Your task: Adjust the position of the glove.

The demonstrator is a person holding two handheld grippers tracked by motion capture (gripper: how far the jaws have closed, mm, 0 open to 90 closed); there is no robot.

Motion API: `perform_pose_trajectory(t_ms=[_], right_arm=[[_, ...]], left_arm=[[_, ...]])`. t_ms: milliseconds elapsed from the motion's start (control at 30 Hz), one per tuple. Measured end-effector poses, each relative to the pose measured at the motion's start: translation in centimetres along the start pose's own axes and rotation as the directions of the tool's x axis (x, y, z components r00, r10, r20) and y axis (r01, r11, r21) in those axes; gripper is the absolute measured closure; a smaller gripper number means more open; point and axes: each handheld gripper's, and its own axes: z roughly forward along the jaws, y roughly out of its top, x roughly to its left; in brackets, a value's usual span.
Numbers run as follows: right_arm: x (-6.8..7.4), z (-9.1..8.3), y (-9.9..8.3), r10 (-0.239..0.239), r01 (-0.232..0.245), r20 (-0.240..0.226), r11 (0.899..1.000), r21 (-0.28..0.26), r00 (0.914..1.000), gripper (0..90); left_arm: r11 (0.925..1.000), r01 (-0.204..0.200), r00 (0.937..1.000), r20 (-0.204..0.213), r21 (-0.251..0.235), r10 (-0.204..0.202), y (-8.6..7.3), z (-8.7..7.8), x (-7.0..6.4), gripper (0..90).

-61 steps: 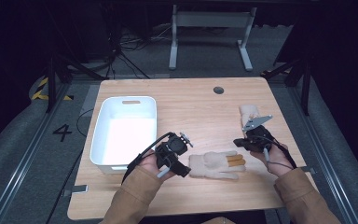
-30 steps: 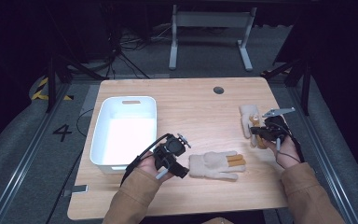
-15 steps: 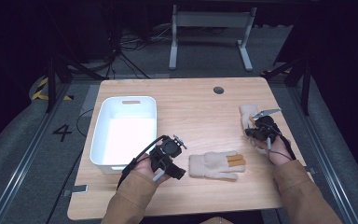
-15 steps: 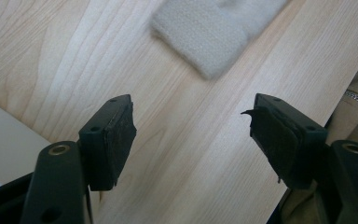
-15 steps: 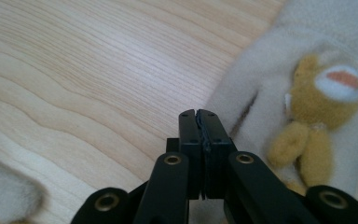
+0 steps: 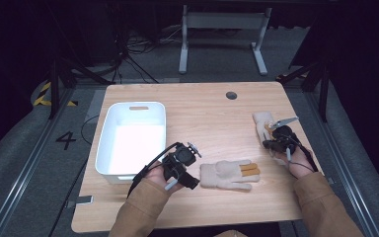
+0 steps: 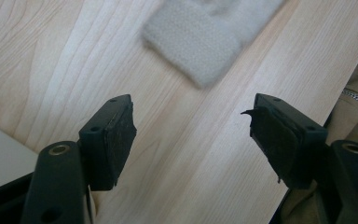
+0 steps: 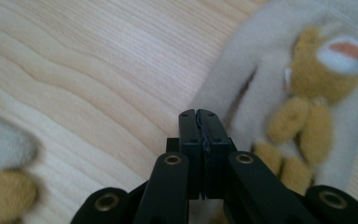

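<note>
Beige fleece, that was the glove (image 6: 227,174) lying flat near the front edge of the desk (image 6: 207,108), its fingers pointing toward the right edge and two of them tan. My left claw (image 6: 191,181) sat just beside its cuff, apart from it, with the jaws spread wide and nothing between them; in the left gripper view the cuff (image 7: 200,39) lay blurred on the wood beyond the pads (image 7: 121,135). A second beige glove (image 6: 262,123) lay near the right edge, and my right claw (image 6: 268,144) rested at it with jaws clenched together. In the right gripper view that glove (image 8: 279,88) bore a tan bear figure; whether cloth was pinched I could not tell. White and open-topped, a tub (image 6: 109,143) stood toward the left edge
</note>
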Motion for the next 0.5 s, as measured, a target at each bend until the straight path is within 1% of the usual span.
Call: perform_pose_trajectory(t_ms=[33, 67, 200, 233, 333, 367, 433, 467, 500], right_arm=[[0.0, 0.0, 0.0, 0.0, 0.0, 0.0, 1.0, 0.0, 1.0, 88.9], [-0.2, -0.2, -0.4, 0.001, -0.001, 0.006, 1.0, 0.011, 1.0, 88.9], [-0.7, -0.5, -1.3, 0.02, -0.021, 0.014, 0.999, 0.027, 0.9997, 89.0], [-0.8, -0.7, -1.4, 0.018, -0.018, 0.016, 1.0, 0.023, 0.9997, 89.0], [-0.9, -1.4, -1.6, 0.034, -0.034, 0.02, 0.999, 0.002, 0.9992, 89.0], [-1.0, -1.6, -1.6, 0.032, -0.032, 0.018, 0.999, -0.003, 0.9993, 89.0], [-1.1, -2.1, -1.6, 0.04, -0.039, 0.023, 0.999, -0.028, 0.9989, 88.7], [-1.2, -2.3, -1.5, 0.045, -0.044, 0.028, 0.998, -0.045, 0.9986, 87.9], [-1.2, -2.4, -1.5, 0.055, -0.053, 0.03, 0.997, -0.057, 0.998, 82.9]], left_arm=[[1.0, 0.0, 1.0, 0.0, 0.0, 0.0, 0.0, 0.0, 0.0, 31.0], [1.0, -0.009, 1.0, 0.002, 0.001, 0.009, 0.2, 0.0, 0.0, 31.1], [0.9998, -0.021, 0.9998, 0.007, -0.003, 0.021, 0.7, 0.1, -0.1, 31.1], [0.9997, -0.025, 0.9996, 0.011, -0.004, 0.025, 0.8, 0.1, -0.1, 31.1], [0.9996, -0.029, 0.9995, 0.012, -0.007, 0.029, 1.0, 0.1, -0.2, 31.1], [0.9995, -0.03, 0.9995, 0.012, -0.007, 0.03, 1.0, 0.1, -0.2, 31.1], [0.9995, -0.03, 0.9995, 0.012, -0.008, 0.03, 1.0, 0.1, -0.2, 31.1], [0.9995, -0.029, 0.9995, 0.012, -0.008, 0.029, 0.9, 0.1, -0.2, 31.1], [0.9997, -0.024, 0.9997, 0.012, -0.008, 0.024, 0.9, 0.1, -0.2, 31.1]])
